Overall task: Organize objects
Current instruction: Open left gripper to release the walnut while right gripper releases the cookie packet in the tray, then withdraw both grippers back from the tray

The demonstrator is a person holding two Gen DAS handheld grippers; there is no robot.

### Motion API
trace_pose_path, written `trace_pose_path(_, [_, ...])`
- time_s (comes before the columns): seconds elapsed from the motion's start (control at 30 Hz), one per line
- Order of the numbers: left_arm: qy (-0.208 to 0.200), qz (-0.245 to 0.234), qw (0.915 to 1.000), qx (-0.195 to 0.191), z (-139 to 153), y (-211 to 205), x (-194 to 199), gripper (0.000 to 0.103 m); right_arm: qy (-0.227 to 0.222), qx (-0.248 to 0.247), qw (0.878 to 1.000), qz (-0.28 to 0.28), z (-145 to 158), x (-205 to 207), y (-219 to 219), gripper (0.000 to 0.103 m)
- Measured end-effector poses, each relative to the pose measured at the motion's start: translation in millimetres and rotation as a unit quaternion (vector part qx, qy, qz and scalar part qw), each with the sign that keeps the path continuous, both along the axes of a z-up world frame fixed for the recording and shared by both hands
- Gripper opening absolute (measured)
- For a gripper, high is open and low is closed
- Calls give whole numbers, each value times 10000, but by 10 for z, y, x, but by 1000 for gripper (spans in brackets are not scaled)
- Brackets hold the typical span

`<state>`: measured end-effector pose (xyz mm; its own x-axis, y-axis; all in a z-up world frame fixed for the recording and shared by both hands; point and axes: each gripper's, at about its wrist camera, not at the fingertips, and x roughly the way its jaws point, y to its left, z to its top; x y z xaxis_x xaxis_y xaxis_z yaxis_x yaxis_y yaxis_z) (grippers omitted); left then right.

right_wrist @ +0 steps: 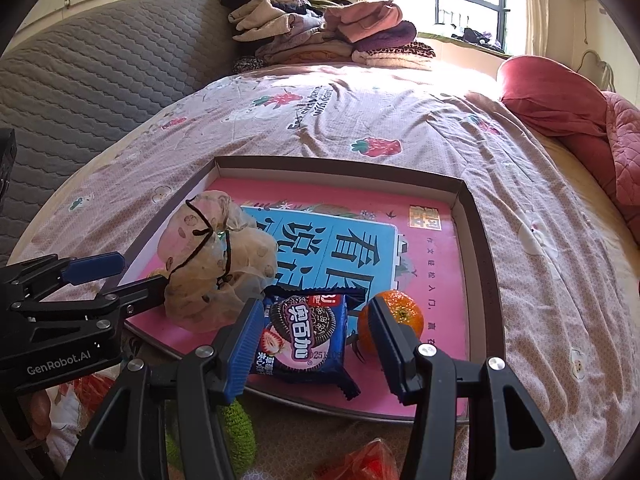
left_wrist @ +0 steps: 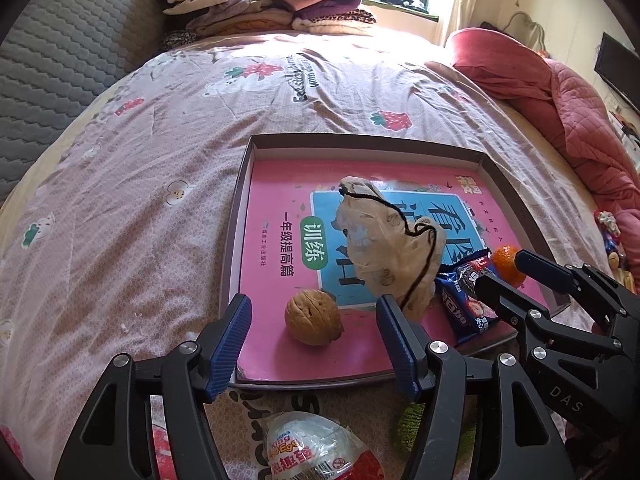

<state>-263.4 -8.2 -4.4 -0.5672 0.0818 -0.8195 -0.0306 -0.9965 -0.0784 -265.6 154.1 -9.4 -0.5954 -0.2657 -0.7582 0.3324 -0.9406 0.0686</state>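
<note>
Over shallow brown cardboard tray [left_wrist: 240,216] on bed: left gripper [left_wrist: 314,340] gaping, empty, brown wrinkled walnut [left_wrist: 313,317] between its fingers. Right gripper [right_wrist: 308,344] likewise spread over blue Oreo packet [right_wrist: 304,336], beside orange mandarin [right_wrist: 394,318]. Likely mid-sorting; next needs lowering, pinching.

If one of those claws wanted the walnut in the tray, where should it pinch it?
Across its round middle, coming from above with the left gripper, whose open fingers already sit either side of the walnut. It lies loose on the pink book, with clear space on its left and the crumpled bag apart on its right.
</note>
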Motion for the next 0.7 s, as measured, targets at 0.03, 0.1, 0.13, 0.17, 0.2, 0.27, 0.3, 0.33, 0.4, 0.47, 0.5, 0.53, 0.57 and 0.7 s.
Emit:
trace_pose_path(0.03, [14, 3, 10000, 4, 17, -2, 4, 68, 15, -13, 10000, -27, 12, 3, 12, 54])
trace_pose_path(0.1, [59, 18, 10000, 17, 54, -11, 16, 68, 30, -46, 10000, -47, 35, -5, 34, 54])
trace_pose_path(0.13, [73, 25, 10000, 22, 72, -16, 20, 68, 36, -57, 10000, -62, 46, -7, 46, 54])
trace_pose_path(0.17, [92, 35, 9999, 25, 91, -23, 21, 69, 52, -74, 9999, -82, 59, -9, 60, 54])
trace_pose_path(0.2, [110, 43, 9999, 24, 108, -27, 28, 69, 59, -91, 9999, -89, 72, -14, 70, 54])
trace_pose_path(0.27, [147, 49, 9999, 17, 144, -31, 44, 69, 81, -124, 9998, -103, 101, -11, 92, 54])
trace_pose_path(0.3, [161, 48, 9999, 9, 159, -26, 53, 69, 101, -142, 9998, -116, 119, -9, 100, 54])
trace_pose_path(0.33, [173, 46, 9998, 0, 174, -25, 60, 69, 124, -154, 9997, -121, 138, -4, 105, 54])
trace_pose_path(0.4, [195, 49, 9998, -12, 201, -20, 75, 69, 154, -186, 9996, -115, 173, 5, 118, 54])
trace_pose_path(0.47, [222, 58, 9997, -60, 226, -12, 93, 69, 186, -246, 9994, -126, 210, 23, 123, 54])
trace_pose_path(0.5, [240, 63, 9997, -78, 239, -9, 103, 69, 202, -259, 9994, -119, 227, 27, 126, 54])
trace_pose_path(0.53, [254, 61, 9996, -79, 252, -7, 115, 69, 224, -258, 9993, -121, 241, 40, 133, 54])
trace_pose_path(0.57, [261, 58, 9996, -71, 264, -4, 124, 69, 249, -257, 9993, -129, 258, 51, 137, 54])
trace_pose_path(0.7, [302, 53, 9995, -61, 311, 10, 168, 69, 329, -294, 9989, -138, 331, 90, 155, 54])
